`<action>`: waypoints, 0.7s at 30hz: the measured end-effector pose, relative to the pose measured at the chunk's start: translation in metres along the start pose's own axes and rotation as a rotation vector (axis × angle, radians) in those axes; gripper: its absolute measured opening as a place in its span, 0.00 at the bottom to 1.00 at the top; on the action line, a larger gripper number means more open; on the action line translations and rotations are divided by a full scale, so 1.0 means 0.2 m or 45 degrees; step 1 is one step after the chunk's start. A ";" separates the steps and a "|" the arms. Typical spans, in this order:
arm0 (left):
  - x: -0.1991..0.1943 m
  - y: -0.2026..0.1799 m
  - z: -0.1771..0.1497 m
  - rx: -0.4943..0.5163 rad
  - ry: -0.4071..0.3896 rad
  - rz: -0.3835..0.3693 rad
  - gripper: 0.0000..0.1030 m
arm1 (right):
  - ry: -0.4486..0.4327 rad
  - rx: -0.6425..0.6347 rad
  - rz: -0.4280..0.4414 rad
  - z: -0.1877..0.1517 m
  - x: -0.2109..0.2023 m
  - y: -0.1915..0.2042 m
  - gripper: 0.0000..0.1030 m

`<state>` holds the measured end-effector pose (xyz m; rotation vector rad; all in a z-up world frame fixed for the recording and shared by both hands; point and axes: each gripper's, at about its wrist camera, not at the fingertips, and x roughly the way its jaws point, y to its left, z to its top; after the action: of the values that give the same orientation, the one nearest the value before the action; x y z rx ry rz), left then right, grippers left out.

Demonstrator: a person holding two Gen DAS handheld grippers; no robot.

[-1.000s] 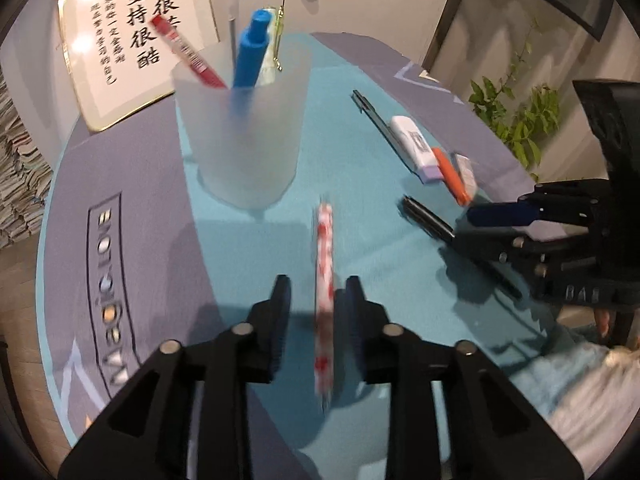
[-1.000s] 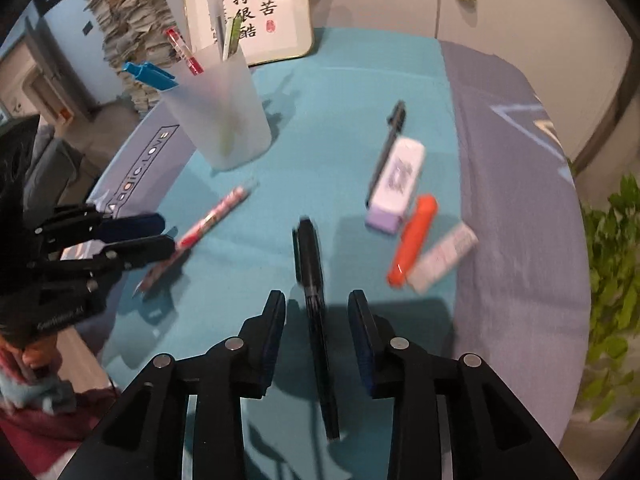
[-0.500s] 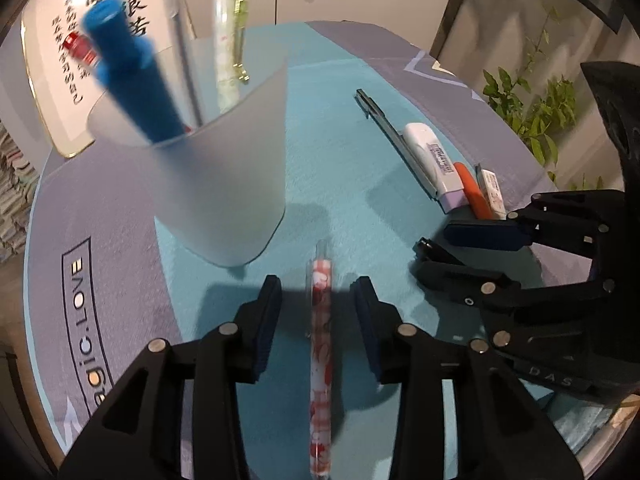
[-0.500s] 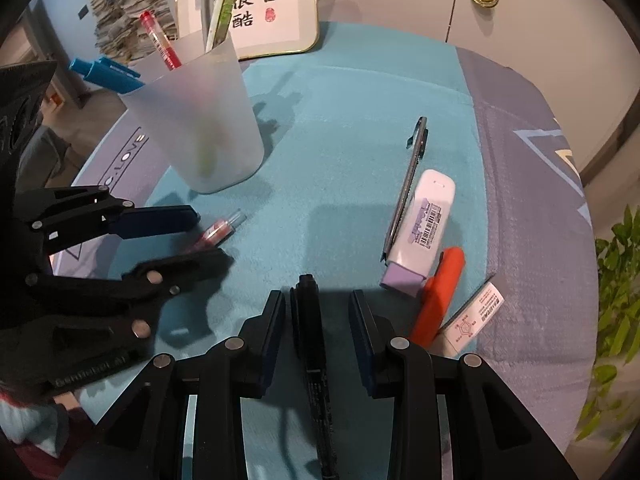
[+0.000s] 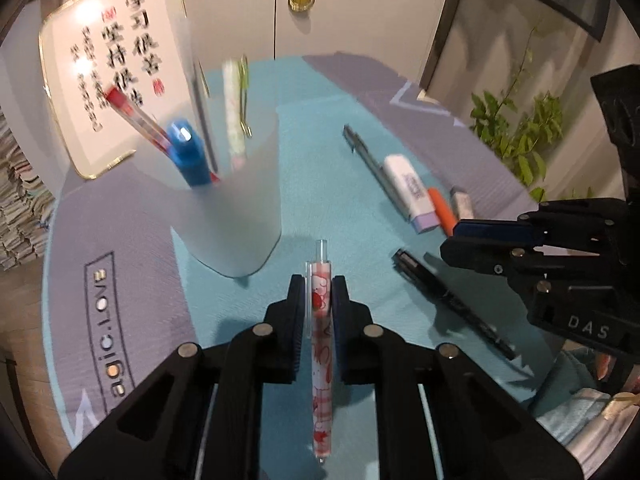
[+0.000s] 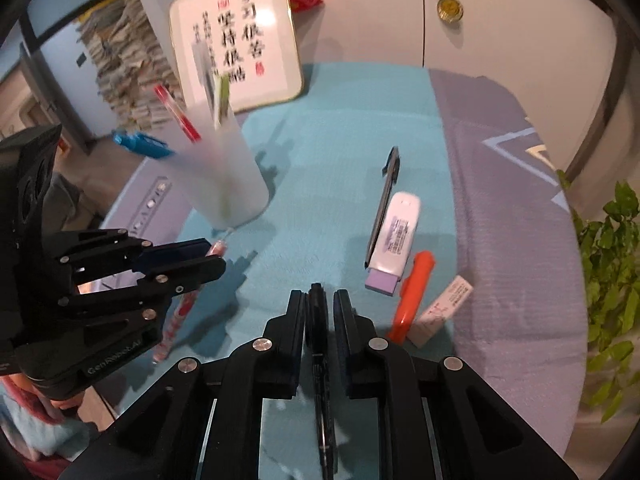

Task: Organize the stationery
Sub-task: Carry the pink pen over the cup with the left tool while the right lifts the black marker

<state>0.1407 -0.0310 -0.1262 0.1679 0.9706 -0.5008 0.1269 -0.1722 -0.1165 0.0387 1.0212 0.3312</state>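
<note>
- While both views take in the teal-covered table (image 5: 304,128), each shows its own grasp best.
- Left hand-held gripper (image 5: 317,292): closed on a red-patterned pen (image 5: 322,344), just short of the frosted cup (image 5: 236,216).
- Right hand-held gripper (image 6: 319,310): fingers narrowed onto a black pen (image 6: 320,360); only the left view shows its full length lying on the table.
- Cup contents: blue marker (image 5: 188,156), red pen (image 5: 136,120).
- Loose on the table, clearest from the right wrist: white-and-lilac eraser (image 6: 394,240), orange marker (image 6: 412,296), thin dark pen (image 6: 384,204).

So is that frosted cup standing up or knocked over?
Upright. The frosted cup stands on its base on the teal mat, open end up, with a blue marker and other pens sticking out.
</note>
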 end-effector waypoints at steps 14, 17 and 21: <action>-0.09 0.02 -0.07 -0.020 -0.024 0.007 0.11 | 0.154 -0.240 -0.183 -0.02 0.16 0.12 0.30; -0.11 0.03 -0.07 -0.026 -0.037 0.013 0.11 | 0.185 -0.212 -0.197 0.01 0.22 0.09 0.33; -0.11 0.05 -0.06 -0.040 -0.042 0.014 0.11 | 0.189 -0.175 -0.136 0.02 0.26 0.08 0.15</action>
<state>0.1255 -0.0111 -0.1155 0.1362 0.9443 -0.4770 0.1510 -0.1420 -0.1546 -0.1658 1.1406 0.3095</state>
